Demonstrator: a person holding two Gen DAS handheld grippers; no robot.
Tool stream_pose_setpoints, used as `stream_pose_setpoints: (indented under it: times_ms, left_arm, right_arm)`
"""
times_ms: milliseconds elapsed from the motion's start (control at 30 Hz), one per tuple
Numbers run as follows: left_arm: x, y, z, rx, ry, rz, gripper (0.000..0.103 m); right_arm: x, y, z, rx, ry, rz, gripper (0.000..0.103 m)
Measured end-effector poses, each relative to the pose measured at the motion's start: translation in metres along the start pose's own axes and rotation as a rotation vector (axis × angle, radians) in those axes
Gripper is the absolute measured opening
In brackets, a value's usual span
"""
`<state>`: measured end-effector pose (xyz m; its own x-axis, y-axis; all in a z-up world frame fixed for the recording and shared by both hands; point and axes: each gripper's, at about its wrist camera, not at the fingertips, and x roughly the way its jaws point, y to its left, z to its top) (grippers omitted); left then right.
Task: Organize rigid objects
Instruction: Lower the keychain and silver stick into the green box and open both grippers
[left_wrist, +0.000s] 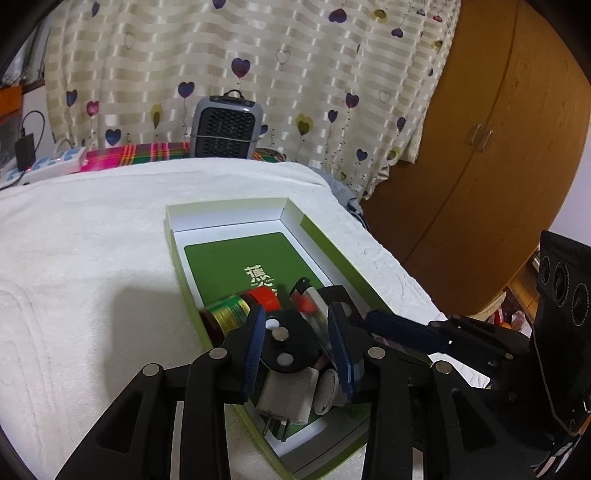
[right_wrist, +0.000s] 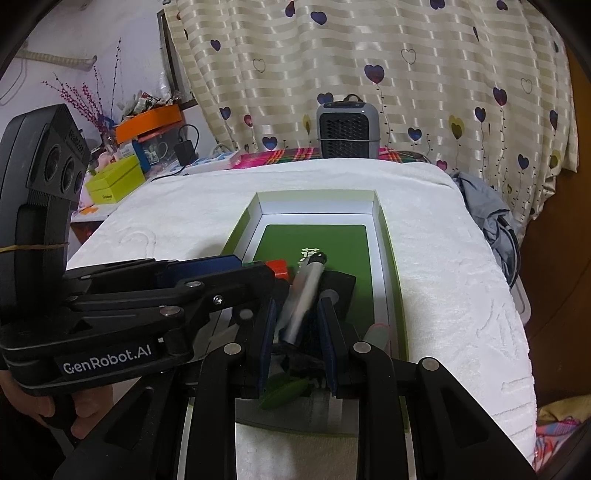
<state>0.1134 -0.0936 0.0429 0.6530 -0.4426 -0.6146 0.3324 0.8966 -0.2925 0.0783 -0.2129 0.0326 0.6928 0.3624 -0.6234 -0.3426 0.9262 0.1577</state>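
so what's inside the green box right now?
In the box: a green card, a thread spool, a red piece, a silver pen and a plug adapter. Both sets of jaws cover the near end.

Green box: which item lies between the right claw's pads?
The silver tube with the black tip, lengthwise inside the right claw. The red block sits left of it; the gold-green spool is by the left claw.
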Motion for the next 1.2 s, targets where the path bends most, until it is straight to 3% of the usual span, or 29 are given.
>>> stream_pose_setpoints:
  times_ms: [100,967,1200]
  left_arm:
    - [-0.005,0.001,0.0,-0.005,-0.008,0.009,0.034]
    - [-0.041,-0.019,-0.027,0.058,-0.014,0.1,0.033]
    - [-0.052,-0.027,-0.038,0.08,-0.015,0.152,0.034]
  right_arm:
    - [-0.003,-0.003,-0.001,0.01,-0.004,-0.017,0.038]
    - [-0.037,0.007,-0.013,0.002,-0.019,-0.042,0.038]
    - [-0.047,0.013,-0.019,-0.006,-0.026,-0.042,0.045]
